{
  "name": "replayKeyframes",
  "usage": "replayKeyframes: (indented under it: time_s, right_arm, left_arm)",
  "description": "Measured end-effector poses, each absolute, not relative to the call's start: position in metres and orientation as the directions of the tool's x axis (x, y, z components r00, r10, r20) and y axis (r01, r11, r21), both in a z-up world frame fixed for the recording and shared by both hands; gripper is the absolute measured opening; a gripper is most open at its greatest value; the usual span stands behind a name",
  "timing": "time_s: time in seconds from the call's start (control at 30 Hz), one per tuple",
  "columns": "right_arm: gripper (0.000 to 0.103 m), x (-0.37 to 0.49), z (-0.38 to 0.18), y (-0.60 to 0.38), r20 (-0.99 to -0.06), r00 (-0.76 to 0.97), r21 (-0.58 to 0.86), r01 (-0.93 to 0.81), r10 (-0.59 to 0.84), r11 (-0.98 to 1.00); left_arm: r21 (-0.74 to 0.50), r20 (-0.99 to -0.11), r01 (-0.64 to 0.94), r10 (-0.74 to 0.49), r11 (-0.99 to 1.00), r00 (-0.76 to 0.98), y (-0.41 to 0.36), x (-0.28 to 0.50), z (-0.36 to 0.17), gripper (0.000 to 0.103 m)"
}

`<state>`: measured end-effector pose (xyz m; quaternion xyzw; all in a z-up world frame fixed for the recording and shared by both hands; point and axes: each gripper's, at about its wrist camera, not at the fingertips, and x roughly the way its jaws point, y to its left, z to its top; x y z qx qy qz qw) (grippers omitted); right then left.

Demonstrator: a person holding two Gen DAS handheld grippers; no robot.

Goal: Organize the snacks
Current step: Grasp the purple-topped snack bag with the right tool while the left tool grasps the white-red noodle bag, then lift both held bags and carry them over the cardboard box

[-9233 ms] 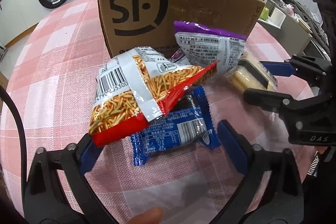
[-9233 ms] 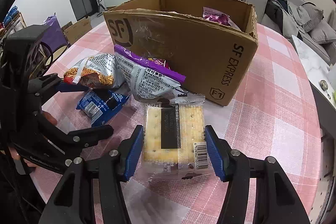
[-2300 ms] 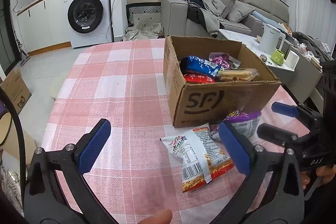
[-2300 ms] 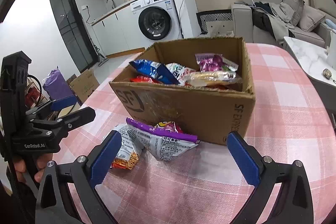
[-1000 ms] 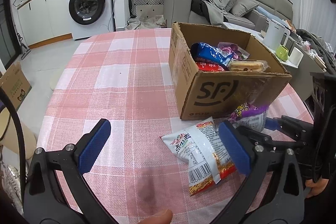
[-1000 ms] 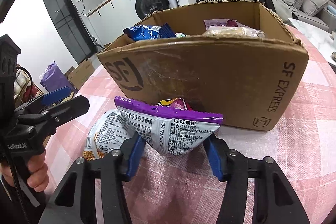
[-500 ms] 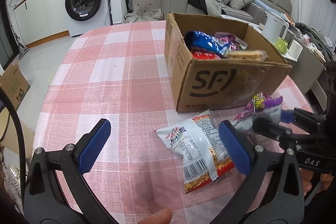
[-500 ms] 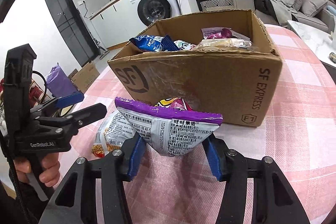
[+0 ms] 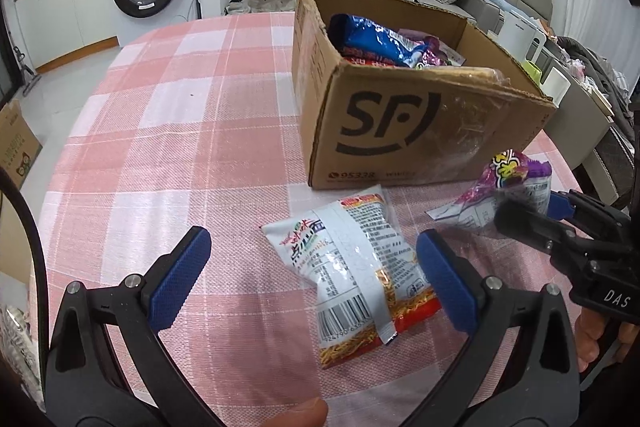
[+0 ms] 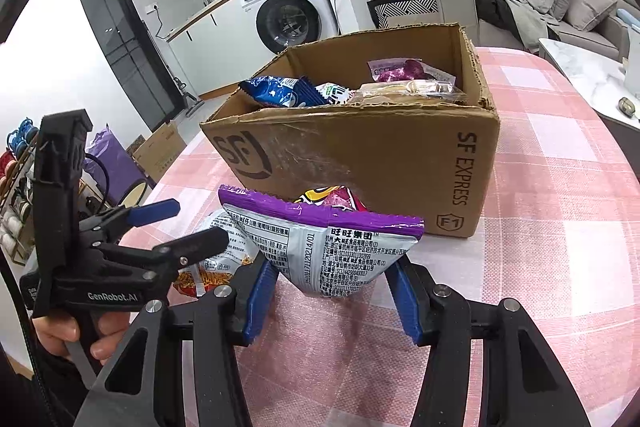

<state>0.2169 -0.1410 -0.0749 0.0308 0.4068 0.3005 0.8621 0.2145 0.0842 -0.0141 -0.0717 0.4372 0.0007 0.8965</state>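
since a second ago the purple snack bag point(image 10: 332, 247) has risen off the checked tablecloth point(image 10: 560, 227), pinched between the nearly closed jaws of the right gripper point(image 10: 332, 291), just near of the cardboard box point(image 10: 392, 163). the left gripper point(image 9: 312, 279) has dipped, jaws wide and empty, over the noodle snack packet point(image 9: 352, 267) lying left of the purple bag.

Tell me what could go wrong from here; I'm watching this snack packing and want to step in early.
The right gripper pinches only the purple packet's lower end, so it may slip or swing into the cardboard box's near wall. The open left gripper straddles the noodle packet off-centre; closing could push it aside.
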Motion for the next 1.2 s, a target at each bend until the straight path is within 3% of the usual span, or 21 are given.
replayKeyframes:
  time_s: [0.37, 0.63, 0.8, 0.93, 1.2]
  right_arm:
    - [0.054, 0.217, -0.074, -0.138, -0.685, 0.488, 0.295, -0.494, 0.542, 0.818]
    - [0.054, 0.217, -0.073, -0.138, -0.682, 0.492, 0.295, -0.492, 0.541, 0.819]
    - [0.054, 0.217, -0.072, -0.139, -0.680, 0.493, 0.295, -0.493, 0.542, 0.819]
    - [0.054, 0.217, -0.070, -0.139, -0.680, 0.493, 0.296, -0.493, 0.543, 0.818]
    - [0.054, 0.217, -0.067, -0.140, -0.677, 0.496, 0.296, -0.495, 0.545, 0.817]
  left_arm:
    - [-0.140, -0.804, -0.043, -0.088, 0.989, 0.588, 0.079, 0.219, -0.026, 0.102]
    - [-0.195, -0.822, 0.007, -0.168, 0.981, 0.544, 0.076, 0.224, -0.034, 0.074]
    - [-0.174, -0.817, 0.037, -0.165, 0.984, 0.552, 0.070, 0.225, -0.033, 0.068]
    - [-0.132, -0.803, 0.073, -0.150, 0.989, 0.577, 0.062, 0.218, -0.028, 0.053]
    - [-0.128, -0.784, 0.093, -0.158, 0.987, 0.601, 0.063, 0.210, -0.020, 0.045]
